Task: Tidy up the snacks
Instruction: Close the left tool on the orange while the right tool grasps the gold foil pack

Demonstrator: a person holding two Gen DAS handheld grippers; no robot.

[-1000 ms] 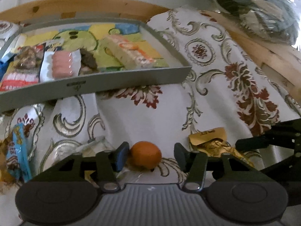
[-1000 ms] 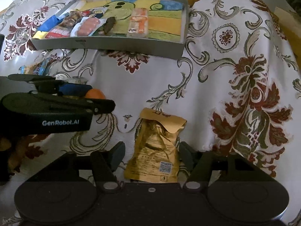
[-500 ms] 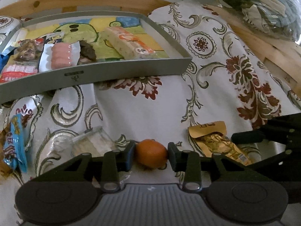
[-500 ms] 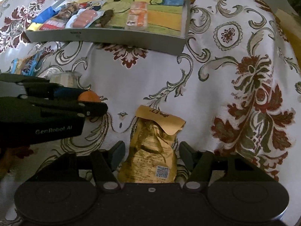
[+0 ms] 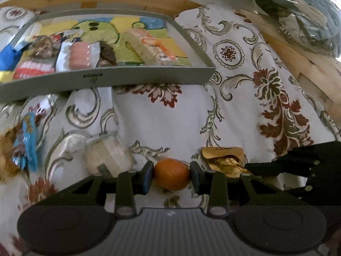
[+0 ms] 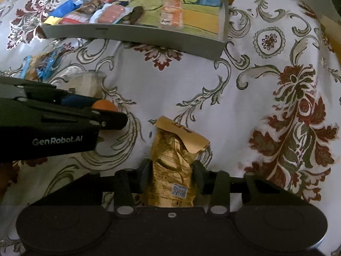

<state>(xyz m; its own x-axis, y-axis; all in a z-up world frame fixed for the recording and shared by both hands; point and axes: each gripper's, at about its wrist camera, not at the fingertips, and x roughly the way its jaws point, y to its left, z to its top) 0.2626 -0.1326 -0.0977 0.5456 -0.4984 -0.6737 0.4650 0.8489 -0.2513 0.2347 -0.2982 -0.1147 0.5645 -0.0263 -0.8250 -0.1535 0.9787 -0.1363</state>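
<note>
A small orange [image 5: 171, 173] sits between the pads of my left gripper [image 5: 171, 176], which is shut on it just over the patterned cloth. From the right wrist view the same orange [image 6: 104, 105] peeks out past the left gripper's black fingers [image 6: 110, 120]. My right gripper [image 6: 172, 176] is shut on a crinkled gold snack pouch [image 6: 173, 160], its folded top pointing away from me. That pouch [image 5: 223, 160] also shows to the right of the orange. A grey tray [image 5: 106, 79] with several snacks stands farther back.
A clear-wrapped pale cake [image 5: 106, 156] lies left of the orange, and a blue wrapped snack [image 5: 25, 140] lies at the far left. The tray [image 6: 136, 35] has bare room at its right end. A wooden frame [image 5: 298, 64] and a plastic-wrapped bundle [image 5: 302, 8] border the right.
Both grippers have shut: the left one's pads closed in on the orange, the right one's closed in on the gold pouch. Both views have shifted slightly forward.
</note>
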